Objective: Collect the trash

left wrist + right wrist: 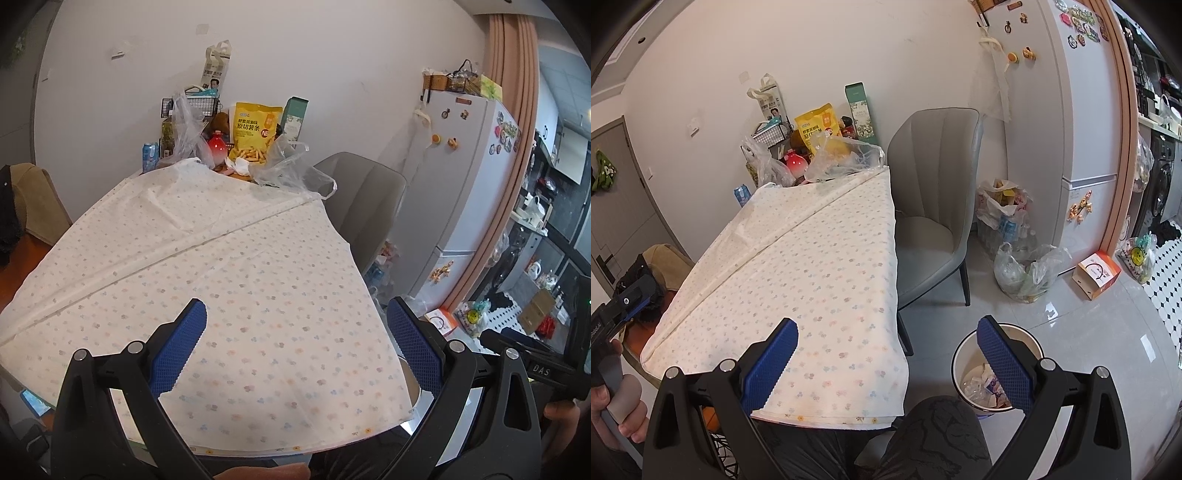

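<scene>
Both grippers wide open, empty: left gripper (295,341) over cloth-covered surface (221,258), right gripper (886,341) beside it. Trash bin (964,354) on floor, wrappers (979,384) inside.

A lived-in home dining corner beside a kitchen. A fridge (1082,122) covered in magnets stands by a grey upholstered chair (934,206), and a bench under a floral cloth (812,280) carries a snack bag (255,133). A washing machine (1161,184) shows through the doorway.
</scene>
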A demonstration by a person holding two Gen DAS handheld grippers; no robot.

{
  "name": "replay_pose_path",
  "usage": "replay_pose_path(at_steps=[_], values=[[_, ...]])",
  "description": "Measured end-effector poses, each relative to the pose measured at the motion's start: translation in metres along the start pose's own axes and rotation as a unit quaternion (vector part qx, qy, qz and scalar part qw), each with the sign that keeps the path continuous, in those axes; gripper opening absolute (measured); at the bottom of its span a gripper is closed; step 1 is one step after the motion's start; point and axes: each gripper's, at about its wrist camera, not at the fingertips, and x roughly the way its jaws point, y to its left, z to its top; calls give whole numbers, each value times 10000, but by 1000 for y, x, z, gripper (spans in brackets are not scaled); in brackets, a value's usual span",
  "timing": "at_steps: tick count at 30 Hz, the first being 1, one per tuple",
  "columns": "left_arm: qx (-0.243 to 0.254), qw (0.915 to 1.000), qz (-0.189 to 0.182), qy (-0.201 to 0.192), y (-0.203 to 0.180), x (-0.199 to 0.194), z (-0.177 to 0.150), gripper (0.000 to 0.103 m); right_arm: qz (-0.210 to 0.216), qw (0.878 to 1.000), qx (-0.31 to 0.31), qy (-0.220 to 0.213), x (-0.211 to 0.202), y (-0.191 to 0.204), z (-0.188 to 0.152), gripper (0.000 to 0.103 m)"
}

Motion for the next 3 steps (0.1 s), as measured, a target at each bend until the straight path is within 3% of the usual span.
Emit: replay_pose_path(at_steps=[3], values=[[-7,9999,-51,110,0,9,-5,97,-33,10000,23,65,7,-2,-3,95]])
